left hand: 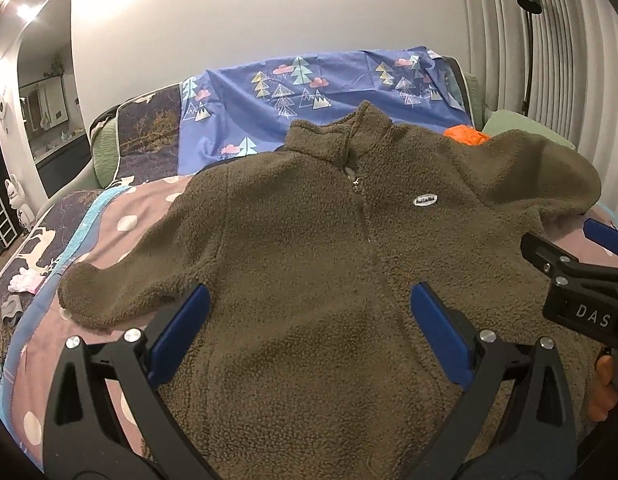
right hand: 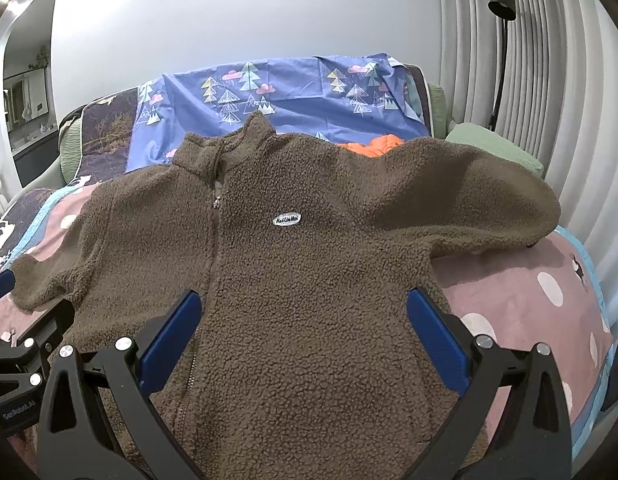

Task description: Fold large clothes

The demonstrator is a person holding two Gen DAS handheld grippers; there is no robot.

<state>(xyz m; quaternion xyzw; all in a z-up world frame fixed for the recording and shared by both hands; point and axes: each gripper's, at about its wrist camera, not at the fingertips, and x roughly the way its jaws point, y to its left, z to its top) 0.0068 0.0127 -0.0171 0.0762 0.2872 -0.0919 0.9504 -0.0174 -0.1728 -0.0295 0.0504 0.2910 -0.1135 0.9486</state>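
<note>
A brown fleece jacket (left hand: 309, 240) with a front zip and a small white oval label (left hand: 424, 200) lies face up on the bed, both sleeves spread out. It also shows in the right wrist view (right hand: 309, 264). My left gripper (left hand: 309, 308) is open and empty above the jacket's lower body. My right gripper (right hand: 305, 312) is open and empty over the lower body, a little further right. The right gripper's black body (left hand: 577, 280) shows at the right edge of the left wrist view.
The bed has a pink polka-dot blanket (right hand: 521, 300) and a blue tree-print sheet (left hand: 309, 92) at the head. An orange cloth (left hand: 467, 135) lies behind the jacket's shoulder. A green pillow (right hand: 493, 144), a floor lamp (right hand: 503, 40) and curtains stand at right. Small items (left hand: 23, 284) lie at left.
</note>
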